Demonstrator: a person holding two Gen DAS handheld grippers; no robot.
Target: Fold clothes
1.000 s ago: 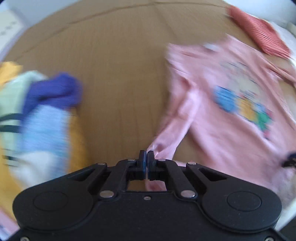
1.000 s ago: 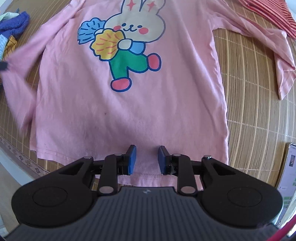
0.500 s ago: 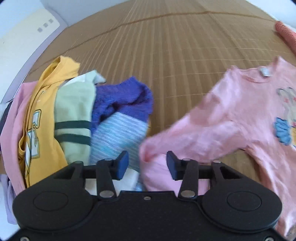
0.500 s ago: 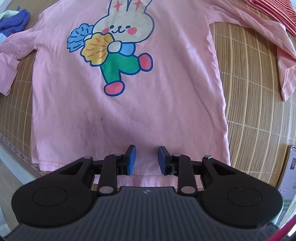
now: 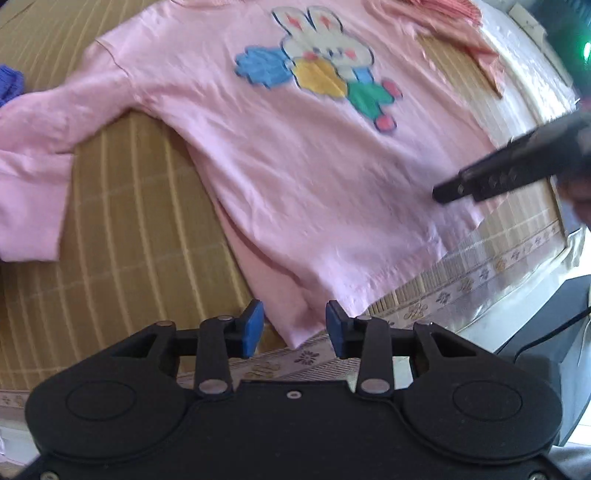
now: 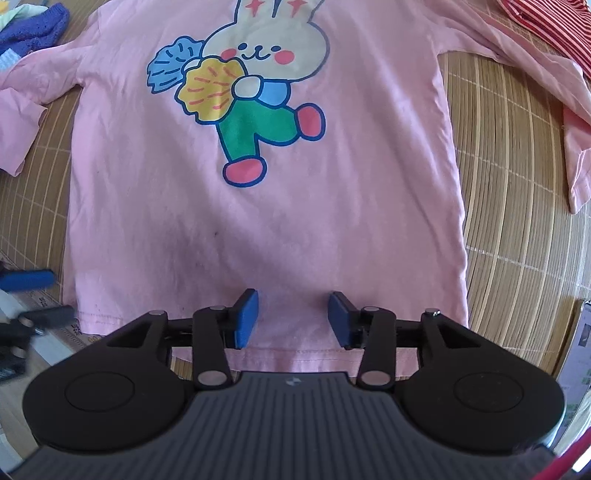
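A pink long-sleeved shirt [image 6: 258, 206] with a bunny print lies flat, face up, on a bamboo mat [image 6: 517, 184]. My right gripper [image 6: 293, 319] is open over the middle of the shirt's bottom hem, holding nothing. My left gripper [image 5: 294, 325] is open at the shirt's [image 5: 314, 184] lower left corner, holding nothing. The left sleeve [image 5: 33, 162] lies bent on the mat. The right gripper's fingers [image 5: 517, 166] show at the right of the left wrist view. The left gripper shows blurred at the left edge of the right wrist view [image 6: 26, 295].
A red striped garment [image 6: 546, 26] lies at the far right beyond the right sleeve [image 6: 576, 122]. A purple knit garment [image 6: 33, 26] sits at the far left. The mat's patterned border [image 5: 461, 288] and the front edge run just below the hem.
My left gripper let go of the left sleeve, opened, and swung from the clothes pile to the shirt's lower left corner. My right gripper opened wider over the hem.
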